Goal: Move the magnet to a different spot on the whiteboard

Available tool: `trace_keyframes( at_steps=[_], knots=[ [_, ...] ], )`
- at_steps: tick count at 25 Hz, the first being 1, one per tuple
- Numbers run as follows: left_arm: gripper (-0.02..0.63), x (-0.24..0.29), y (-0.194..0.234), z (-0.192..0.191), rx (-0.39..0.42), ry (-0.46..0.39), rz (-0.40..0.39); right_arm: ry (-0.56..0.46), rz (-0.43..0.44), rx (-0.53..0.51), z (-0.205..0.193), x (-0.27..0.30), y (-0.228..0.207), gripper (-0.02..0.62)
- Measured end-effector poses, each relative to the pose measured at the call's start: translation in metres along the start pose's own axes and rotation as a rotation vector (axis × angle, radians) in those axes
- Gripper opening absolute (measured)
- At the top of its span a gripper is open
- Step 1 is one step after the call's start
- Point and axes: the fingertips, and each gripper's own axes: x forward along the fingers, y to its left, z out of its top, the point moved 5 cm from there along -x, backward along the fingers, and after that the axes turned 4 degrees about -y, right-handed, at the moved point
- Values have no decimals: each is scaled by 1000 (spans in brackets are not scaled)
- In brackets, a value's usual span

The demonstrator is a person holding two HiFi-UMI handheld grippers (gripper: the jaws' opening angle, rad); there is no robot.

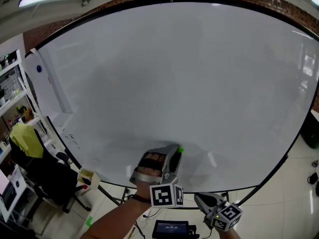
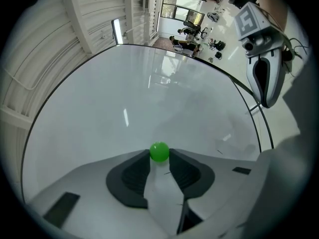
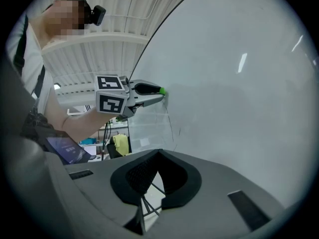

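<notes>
A small round green magnet [image 1: 180, 149] sits on the big whiteboard [image 1: 174, 83] near its lower edge. My left gripper [image 1: 176, 152] points flat at the board and is shut on the magnet. In the left gripper view the magnet [image 2: 159, 152] is pinched between the two dark pads [image 2: 137, 171] at their tips. My right gripper [image 1: 198, 198] hangs below the board's lower edge, off the surface, jaws shut on nothing. In the right gripper view its jaw tips [image 3: 158, 152] meet, and the left gripper [image 3: 158, 91] shows beyond with the magnet [image 3: 162, 90] against the board.
A paper sheet [image 1: 50, 86] hangs at the board's left edge under a blue magnet [image 1: 39, 69]. A chair with a yellow cloth [image 1: 27, 138] and shelves [image 1: 10, 83] stand at the left. A small screen [image 1: 170, 229] lies on the floor below the board.
</notes>
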Motion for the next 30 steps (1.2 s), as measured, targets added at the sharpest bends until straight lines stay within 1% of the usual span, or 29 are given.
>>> trace_keyframes(
  at_steps=[6,11,20,24,30],
  knots=[
    [146,-9,-4,-3,-20,-1,-18,-5,9,12,-3,1,5,31],
    [146,-19,-6,-4,-53,-14,-29,-13,12,-21,2,1,11,31],
    [146,-53,-10,-24,-94,-17,-43,7,19,-18,-3,6,38,31],
    [146,-75,-15,-34,-173,-38,-72,10,24,-26,-4,7,58,31],
    [147,-115,-19,-45,-351,-87,-108,11,22,-47,-1,2,91,31]
  ],
)
